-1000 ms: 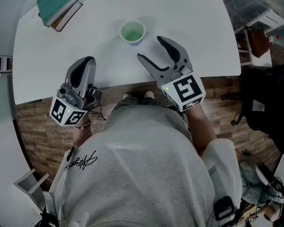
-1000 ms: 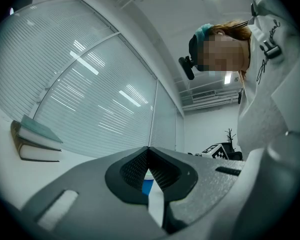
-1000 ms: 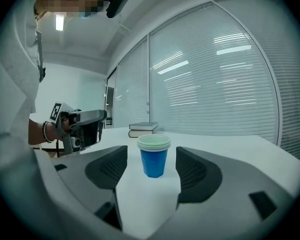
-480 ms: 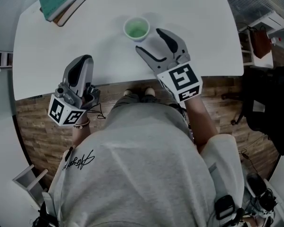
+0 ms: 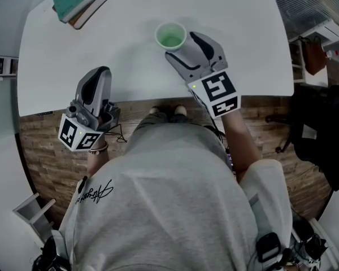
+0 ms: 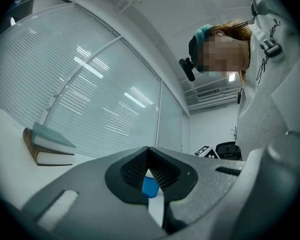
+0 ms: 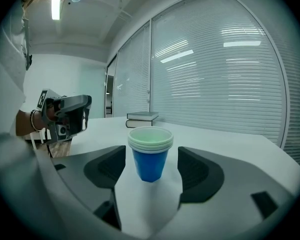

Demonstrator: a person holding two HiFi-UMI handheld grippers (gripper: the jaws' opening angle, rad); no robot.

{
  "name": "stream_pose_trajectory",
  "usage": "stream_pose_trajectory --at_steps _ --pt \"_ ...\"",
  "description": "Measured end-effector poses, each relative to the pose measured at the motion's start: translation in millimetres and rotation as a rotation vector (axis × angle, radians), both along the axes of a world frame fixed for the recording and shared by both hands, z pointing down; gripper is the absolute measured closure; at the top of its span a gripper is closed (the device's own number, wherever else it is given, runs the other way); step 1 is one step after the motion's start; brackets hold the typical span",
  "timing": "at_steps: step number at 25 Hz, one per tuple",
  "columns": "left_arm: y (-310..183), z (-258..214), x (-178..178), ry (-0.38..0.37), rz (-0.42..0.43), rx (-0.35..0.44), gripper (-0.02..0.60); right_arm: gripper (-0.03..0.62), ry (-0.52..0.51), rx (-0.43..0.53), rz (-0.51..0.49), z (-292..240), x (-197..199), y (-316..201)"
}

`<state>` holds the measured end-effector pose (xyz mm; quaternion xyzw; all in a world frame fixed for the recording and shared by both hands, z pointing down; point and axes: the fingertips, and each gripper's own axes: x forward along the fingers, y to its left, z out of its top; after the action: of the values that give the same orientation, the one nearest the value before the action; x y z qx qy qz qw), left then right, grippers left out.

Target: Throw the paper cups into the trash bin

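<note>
Right gripper [image 5: 183,48] has advanced to the stacked paper cups [image 5: 170,36] on the white table [image 5: 130,61], jaws just opening wide, cups ungripped between their tips; left gripper [image 5: 98,75], jaws together, at the cups' seven o'clock.

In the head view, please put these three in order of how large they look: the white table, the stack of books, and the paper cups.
1. white table: by far the largest.
2. stack of books: clearly larger than the cups.
3. paper cups: smallest, seen mostly from above.
</note>
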<state>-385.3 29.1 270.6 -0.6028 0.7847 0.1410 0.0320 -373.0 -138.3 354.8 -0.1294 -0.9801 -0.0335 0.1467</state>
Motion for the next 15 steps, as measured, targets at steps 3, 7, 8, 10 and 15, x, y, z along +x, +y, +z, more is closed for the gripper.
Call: stream_pose_trajectory --at_steps 3,7,8,10,15 --pt "0 -2 0 0.000 -0.002 0.000 0.578 0.293 0.021 -0.001 -0.009 3 -2 -1" --pt "0 -3 0 0.006 -0.006 0.014 0.578 0.289 0.045 -0.012 -0.021 10 -5 0" --pt "0 -4 0 0.009 -0.008 0.022 0.578 0.289 0.042 -0.012 -0.025 11 -6 0" --pt "2 -5 0 0.018 -0.017 0.037 0.578 0.289 0.038 -0.010 -0.031 13 -7 -1" --pt "5 -1 -1 0.026 -0.037 0.030 0.578 0.289 0.066 -0.034 -0.047 21 -11 -3"
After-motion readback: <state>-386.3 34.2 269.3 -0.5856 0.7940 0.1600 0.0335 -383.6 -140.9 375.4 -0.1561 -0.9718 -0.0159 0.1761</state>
